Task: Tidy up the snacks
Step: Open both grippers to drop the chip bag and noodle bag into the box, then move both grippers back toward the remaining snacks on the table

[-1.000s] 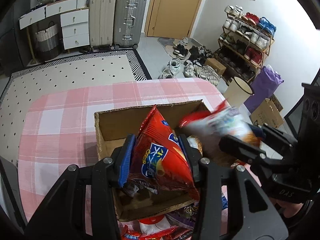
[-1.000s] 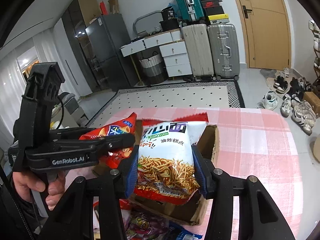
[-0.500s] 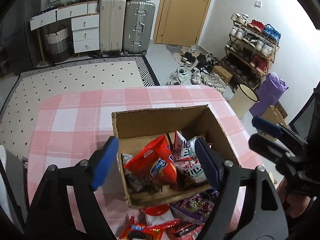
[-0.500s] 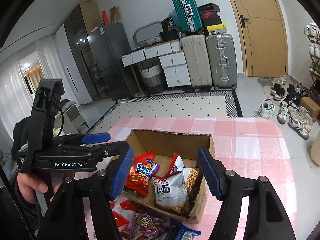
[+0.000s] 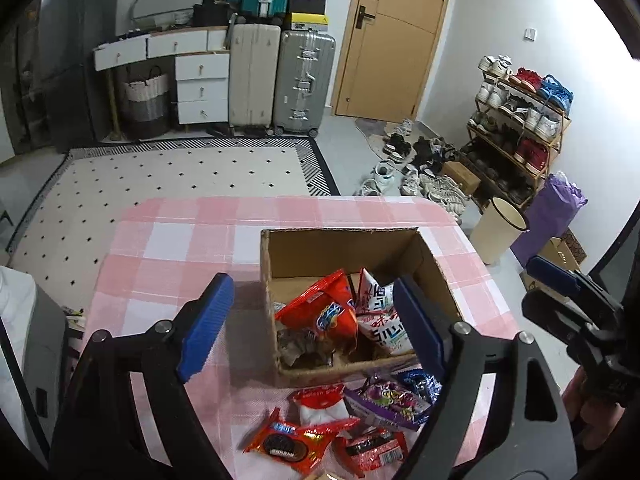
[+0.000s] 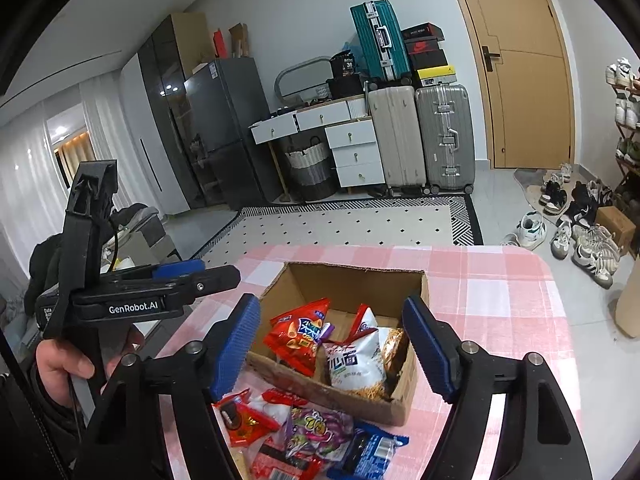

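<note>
While both claws hang above the surface (image 5: pixel 168 248) with nothing in them, the next job looks like picking another snack.

At the lower left of the left wrist view, the left claw (image 5: pixel 308 328) is wide and its jaws are opening. Nothing sits between them. The cardboard box (image 5: pixel 344 240) is in the middle, with a red chip bag (image 5: pixel 324 312) and a white noodle bag (image 5: pixel 384 320) inside. The loose snacks lie low in the frame, just in front of the box: a cookie pack (image 5: pixel 280 444) and a purple bag (image 5: pixel 384 400).

In the right wrist view, the right claw (image 6: pixel 332 344) is wide too, jaws opening, empty.

I think each claw should come down on one pack only. The box's near wall stands close by and could get bumped.
</note>
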A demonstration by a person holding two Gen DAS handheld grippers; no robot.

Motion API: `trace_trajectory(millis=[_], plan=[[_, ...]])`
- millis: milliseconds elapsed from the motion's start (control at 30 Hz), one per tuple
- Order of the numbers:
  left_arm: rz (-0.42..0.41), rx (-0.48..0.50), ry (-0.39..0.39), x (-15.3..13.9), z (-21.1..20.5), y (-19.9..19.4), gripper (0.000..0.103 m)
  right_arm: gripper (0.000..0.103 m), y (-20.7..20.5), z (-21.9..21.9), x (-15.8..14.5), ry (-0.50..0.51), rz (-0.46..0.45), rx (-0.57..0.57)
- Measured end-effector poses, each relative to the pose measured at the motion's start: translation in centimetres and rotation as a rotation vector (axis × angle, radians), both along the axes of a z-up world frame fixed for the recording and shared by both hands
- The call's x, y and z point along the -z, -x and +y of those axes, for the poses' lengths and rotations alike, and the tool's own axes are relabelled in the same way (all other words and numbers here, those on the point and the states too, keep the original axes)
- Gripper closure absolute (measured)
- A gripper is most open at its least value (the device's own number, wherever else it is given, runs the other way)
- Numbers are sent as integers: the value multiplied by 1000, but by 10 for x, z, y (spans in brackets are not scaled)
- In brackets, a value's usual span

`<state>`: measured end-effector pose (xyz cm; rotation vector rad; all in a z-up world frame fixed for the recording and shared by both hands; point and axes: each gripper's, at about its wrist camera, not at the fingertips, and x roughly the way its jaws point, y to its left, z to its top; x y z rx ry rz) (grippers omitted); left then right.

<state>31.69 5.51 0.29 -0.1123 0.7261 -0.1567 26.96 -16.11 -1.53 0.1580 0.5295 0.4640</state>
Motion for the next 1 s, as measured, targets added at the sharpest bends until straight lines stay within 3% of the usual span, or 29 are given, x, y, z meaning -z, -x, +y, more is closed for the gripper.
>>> trace_trajectory(millis=[333, 500, 733, 1000], plan=[[-37, -30, -16, -20, 2, 47, 17, 18, 36, -4, -12, -13, -28, 12], [-68, -37, -29, -30, -1, 75, 1, 13, 52, -7, -11, -46, -19, 15], [-105, -45, -26, -36, -2, 106, 1, 11, 74, -6, 4, -60, 4, 19], [-109, -58, -12, -23, 1, 143, 1, 7, 99, -2, 25, -32, 21, 27]])
